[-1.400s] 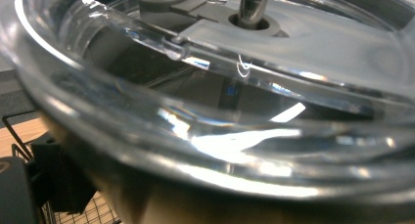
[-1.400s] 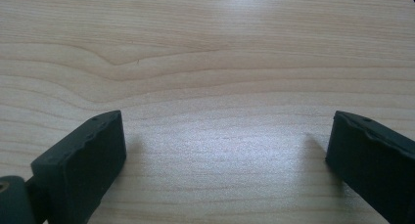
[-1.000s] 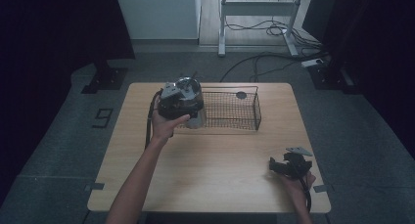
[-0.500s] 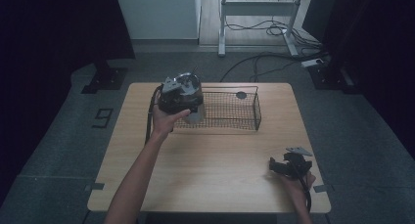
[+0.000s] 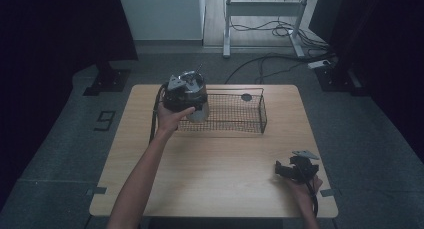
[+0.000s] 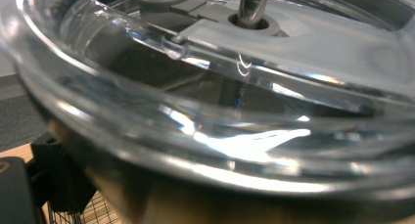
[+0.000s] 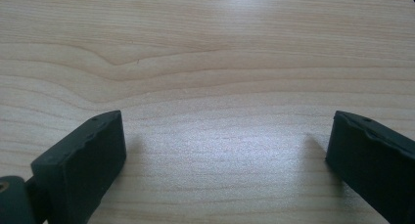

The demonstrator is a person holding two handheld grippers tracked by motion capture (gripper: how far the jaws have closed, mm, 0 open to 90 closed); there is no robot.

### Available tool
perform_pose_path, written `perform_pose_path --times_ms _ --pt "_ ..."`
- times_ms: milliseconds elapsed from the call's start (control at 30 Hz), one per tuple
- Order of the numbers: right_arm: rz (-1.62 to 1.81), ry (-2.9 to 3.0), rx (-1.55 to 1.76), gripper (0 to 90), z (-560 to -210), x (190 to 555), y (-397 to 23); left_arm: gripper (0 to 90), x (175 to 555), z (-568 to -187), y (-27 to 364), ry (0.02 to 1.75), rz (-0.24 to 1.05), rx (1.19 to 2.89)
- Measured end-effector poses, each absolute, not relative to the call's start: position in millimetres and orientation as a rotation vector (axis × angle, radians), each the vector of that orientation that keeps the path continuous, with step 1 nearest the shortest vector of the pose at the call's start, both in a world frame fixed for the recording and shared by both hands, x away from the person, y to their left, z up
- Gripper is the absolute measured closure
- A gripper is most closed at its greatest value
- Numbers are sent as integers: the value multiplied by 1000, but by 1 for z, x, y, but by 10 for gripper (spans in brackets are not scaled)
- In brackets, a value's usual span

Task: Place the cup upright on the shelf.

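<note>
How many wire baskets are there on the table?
1. The wire basket stands at the far middle of the table. The left gripper holds a cup at its left end. None looks hidden.

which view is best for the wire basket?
High view. It shows the whole wire basket at the far side of the table, with a small dark disc inside and the left gripper holding a tumbler at its left end. The left gripper view catches a scrap of mesh; the right gripper view shows bare tabletop.
</note>
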State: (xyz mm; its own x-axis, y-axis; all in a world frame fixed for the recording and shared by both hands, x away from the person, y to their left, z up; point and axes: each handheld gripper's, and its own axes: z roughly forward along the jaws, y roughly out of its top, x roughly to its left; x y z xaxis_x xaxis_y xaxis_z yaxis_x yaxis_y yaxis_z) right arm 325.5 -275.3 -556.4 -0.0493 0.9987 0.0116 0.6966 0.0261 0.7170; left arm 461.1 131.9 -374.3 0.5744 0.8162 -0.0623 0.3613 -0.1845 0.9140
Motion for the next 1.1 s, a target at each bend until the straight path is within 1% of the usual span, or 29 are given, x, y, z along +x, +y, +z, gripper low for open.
perform_pose_path --times_ms 567,1100 --pt "769 1788 1728 10 -557 327 -277 40 494 -385 130 1002 565 1809" --pt "767 1790 1726 10 -556 327 -277 40 512 -405 126 1036 569 1824"
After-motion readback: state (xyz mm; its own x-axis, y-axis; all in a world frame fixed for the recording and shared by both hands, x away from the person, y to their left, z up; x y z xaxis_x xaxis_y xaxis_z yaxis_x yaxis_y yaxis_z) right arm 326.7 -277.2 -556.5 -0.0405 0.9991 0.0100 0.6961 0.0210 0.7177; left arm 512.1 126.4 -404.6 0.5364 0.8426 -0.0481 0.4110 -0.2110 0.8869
